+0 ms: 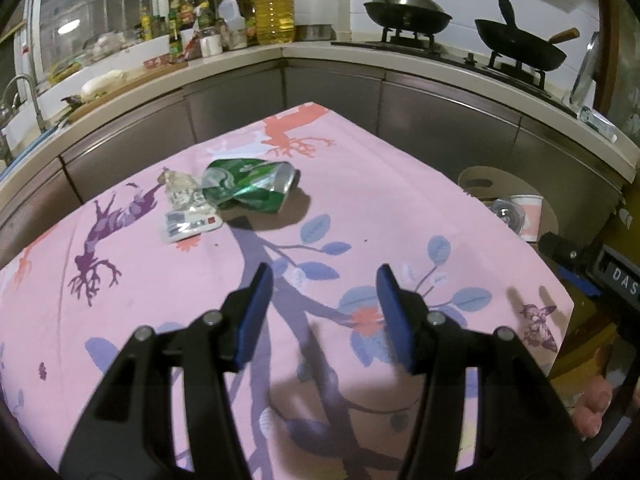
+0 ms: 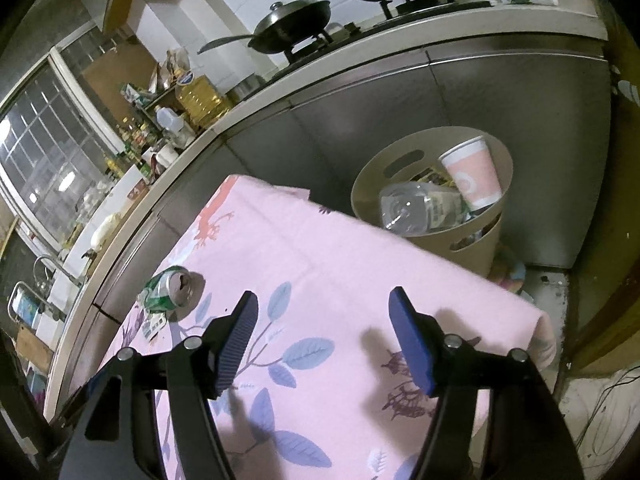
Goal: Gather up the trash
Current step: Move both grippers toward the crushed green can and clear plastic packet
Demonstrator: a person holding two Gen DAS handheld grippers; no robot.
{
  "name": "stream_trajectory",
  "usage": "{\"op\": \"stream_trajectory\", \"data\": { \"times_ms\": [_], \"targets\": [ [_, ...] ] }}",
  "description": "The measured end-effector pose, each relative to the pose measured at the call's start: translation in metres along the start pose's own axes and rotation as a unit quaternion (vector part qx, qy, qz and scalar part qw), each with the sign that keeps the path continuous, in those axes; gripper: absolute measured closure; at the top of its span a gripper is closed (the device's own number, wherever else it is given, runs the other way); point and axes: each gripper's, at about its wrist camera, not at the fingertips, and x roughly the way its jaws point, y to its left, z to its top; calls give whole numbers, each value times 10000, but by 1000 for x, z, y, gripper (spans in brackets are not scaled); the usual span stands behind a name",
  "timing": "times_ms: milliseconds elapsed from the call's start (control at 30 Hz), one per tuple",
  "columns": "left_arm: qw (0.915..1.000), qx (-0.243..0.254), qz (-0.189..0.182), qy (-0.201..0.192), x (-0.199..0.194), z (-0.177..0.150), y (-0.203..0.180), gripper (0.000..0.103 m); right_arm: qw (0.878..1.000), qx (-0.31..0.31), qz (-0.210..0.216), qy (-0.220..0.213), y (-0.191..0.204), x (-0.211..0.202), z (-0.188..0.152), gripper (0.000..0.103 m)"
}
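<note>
A crushed green can point(image 1: 250, 186) lies on the pink flowered tablecloth point(image 1: 380, 208), with a crumpled wrapper point(image 1: 188, 208) touching its left side. My left gripper point(image 1: 324, 280) is open and empty, above the cloth, short of the can. In the right wrist view the can point(image 2: 170, 290) and wrapper point(image 2: 154, 325) lie at the left. My right gripper point(image 2: 322, 300) is open and empty over the cloth point(image 2: 320, 256). A beige trash bin point(image 2: 490, 240) beyond the table's edge holds a pink paper cup point(image 2: 474, 174) and a plastic bottle point(image 2: 420, 208).
The bin point(image 1: 478, 176) shows at the right of the left wrist view. A kitchen counter point(image 1: 320, 54) runs behind the table, with woks point(image 1: 408, 10) on a stove, oil bottles point(image 1: 276, 16) and a sink tap point(image 1: 28, 92). Steel cabinet fronts point(image 2: 500, 92) stand behind the bin.
</note>
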Motion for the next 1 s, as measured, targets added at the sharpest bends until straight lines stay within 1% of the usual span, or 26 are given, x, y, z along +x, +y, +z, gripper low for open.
{"op": "stream_trajectory", "data": {
  "times_ms": [233,333,600,833,1000],
  "targets": [
    [9997,-176,165,17,1,-5,18,51,9998,-96,72,180,12,7,-7,38],
    [9994,-265,237,27,1,-8,28,48,9996,-153,116,225,18,10,-9,38],
    [9981,-463,410,77,4,-16,51,48,9984,-342,229,381,35,17,-15,38],
    [9955,-719,591,191,10,-28,78,48,9962,-569,340,570,55,26,-23,38],
    [9930,-906,713,257,13,-36,98,48,9917,-842,554,804,80,40,-29,38]
  ]
}}
